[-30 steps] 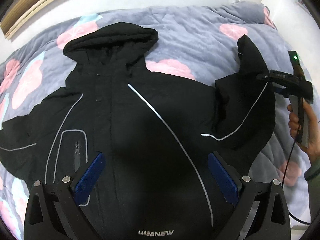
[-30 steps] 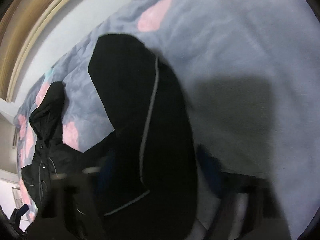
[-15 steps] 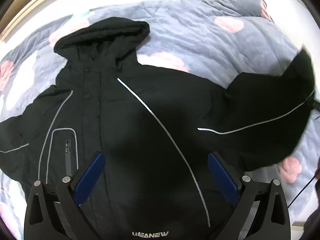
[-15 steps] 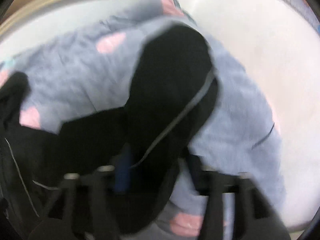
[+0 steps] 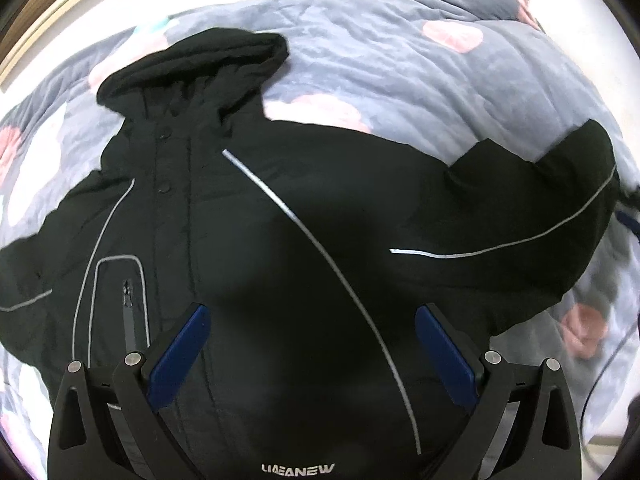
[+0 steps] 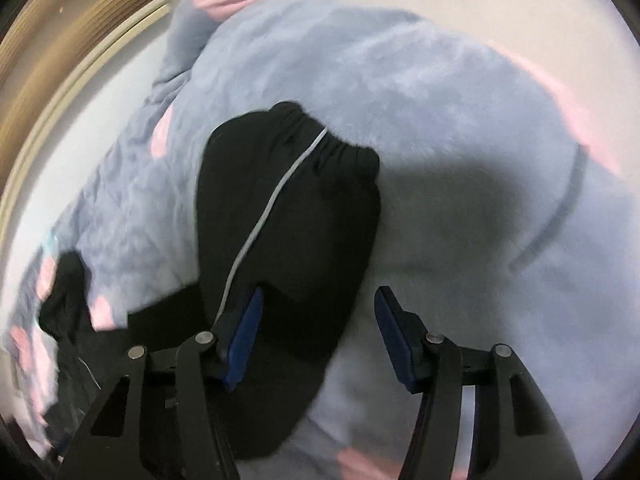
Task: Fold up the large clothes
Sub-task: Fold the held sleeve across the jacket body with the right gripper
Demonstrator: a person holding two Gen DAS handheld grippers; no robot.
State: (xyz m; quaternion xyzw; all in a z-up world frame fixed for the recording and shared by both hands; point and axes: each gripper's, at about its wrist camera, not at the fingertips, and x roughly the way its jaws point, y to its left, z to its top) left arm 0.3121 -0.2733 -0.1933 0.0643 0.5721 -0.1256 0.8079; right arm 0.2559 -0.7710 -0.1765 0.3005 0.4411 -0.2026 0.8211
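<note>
A black hooded jacket (image 5: 248,240) with thin grey piping lies front-up on a grey-blue blanket (image 5: 400,60). Its hood (image 5: 200,64) points toward the far side. My left gripper (image 5: 312,312) hangs open over the jacket's lower front, with nothing between its blue pads. One sleeve (image 5: 540,208) lies stretched out to the right on the blanket. In the right wrist view that sleeve (image 6: 304,208) runs away from me, gathered cuff (image 6: 320,140) at the far end. My right gripper (image 6: 320,294) is open above it, and the pads are not pressing on the cloth.
The blanket (image 6: 440,100) has pink blotches and covers the bed. A wooden frame (image 6: 48,60) curves along the far left side. A thin cable (image 5: 608,360) trails over the blanket at the right edge. The jacket's other sleeve (image 5: 24,276) reaches the left edge.
The sleeve, held up and bent over by the right gripper a second ago, now lies flat out to the right. The right gripper has opened and swung sideways. The left gripper barely moved.
</note>
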